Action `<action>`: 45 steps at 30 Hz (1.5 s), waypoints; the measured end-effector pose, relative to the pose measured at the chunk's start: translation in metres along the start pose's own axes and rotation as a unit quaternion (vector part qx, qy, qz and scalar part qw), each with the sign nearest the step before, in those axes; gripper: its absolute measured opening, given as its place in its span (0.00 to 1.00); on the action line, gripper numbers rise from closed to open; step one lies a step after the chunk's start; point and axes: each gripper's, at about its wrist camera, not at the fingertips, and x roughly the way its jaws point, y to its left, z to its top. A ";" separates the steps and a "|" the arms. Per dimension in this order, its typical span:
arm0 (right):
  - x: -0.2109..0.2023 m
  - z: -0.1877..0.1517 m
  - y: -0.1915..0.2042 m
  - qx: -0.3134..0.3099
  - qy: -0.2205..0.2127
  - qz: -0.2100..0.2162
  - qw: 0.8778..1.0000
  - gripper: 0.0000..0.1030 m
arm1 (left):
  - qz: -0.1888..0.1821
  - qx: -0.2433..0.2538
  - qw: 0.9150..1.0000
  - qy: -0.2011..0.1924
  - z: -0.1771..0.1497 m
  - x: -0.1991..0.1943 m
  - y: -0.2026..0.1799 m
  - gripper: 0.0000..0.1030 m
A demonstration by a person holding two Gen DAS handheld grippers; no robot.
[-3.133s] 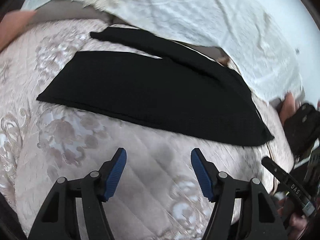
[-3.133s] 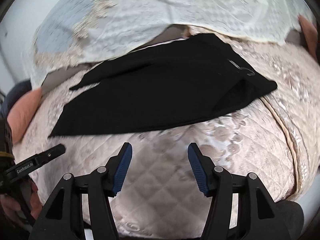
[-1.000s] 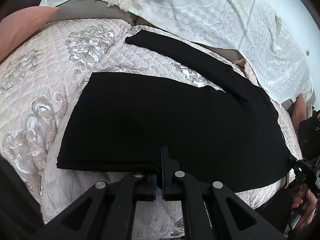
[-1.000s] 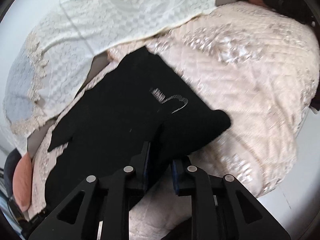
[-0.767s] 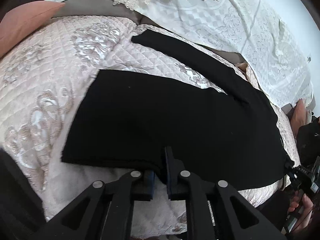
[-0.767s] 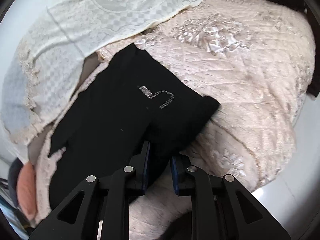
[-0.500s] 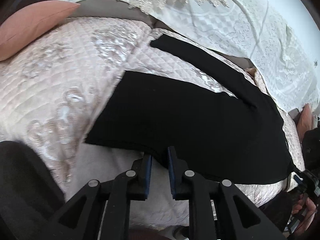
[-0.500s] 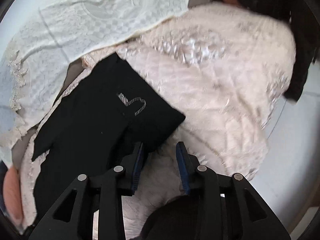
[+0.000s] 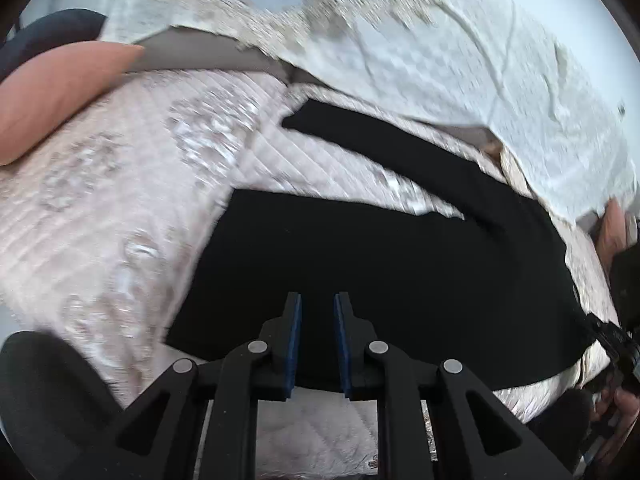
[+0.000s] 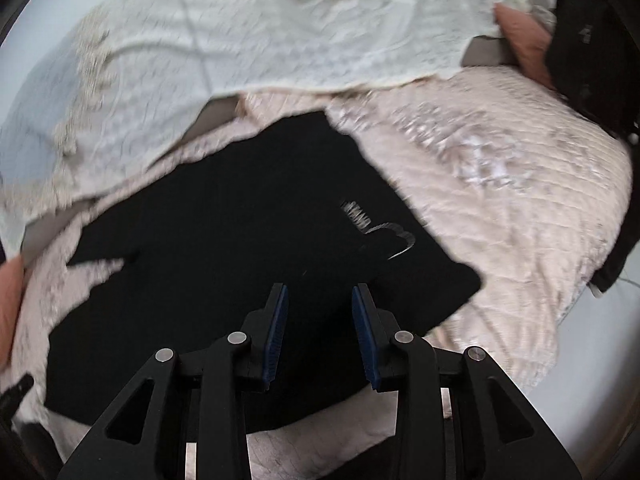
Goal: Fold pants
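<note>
Black pants lie flat on a pink quilted bedspread. One leg spreads wide just beyond my left gripper; the other runs narrow toward the far left. The left jaws stand a little apart above the near hem, with nothing pinched between them. In the right wrist view the waist end of the pants shows a silver-stitched pocket mark. My right gripper hovers open over the near edge there, its blue pads clear of the cloth.
A white lace cover drapes along the far side of the bed. A pink cushion rests at the left corner, another cushion beside a dark bag at the far right. The bedspread drops off at the right.
Both grippers, shut on the pants' near edge a second ago, have parted their jaws and let go. The left one lifted slightly; the right one swung sideways and rolled.
</note>
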 end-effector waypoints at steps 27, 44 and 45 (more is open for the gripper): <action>0.001 0.028 0.074 -0.139 0.007 0.102 0.985 0.43 | -0.019 0.121 0.992 -0.034 0.059 0.010 -0.080 0.45; 0.013 0.043 0.116 -0.205 0.015 0.102 0.973 0.43 | -0.045 0.169 0.984 -0.027 0.082 0.030 -0.109 0.45; 0.014 0.044 0.116 -0.206 0.015 0.101 0.973 0.43 | -0.048 0.170 0.984 -0.024 0.084 0.031 -0.110 0.45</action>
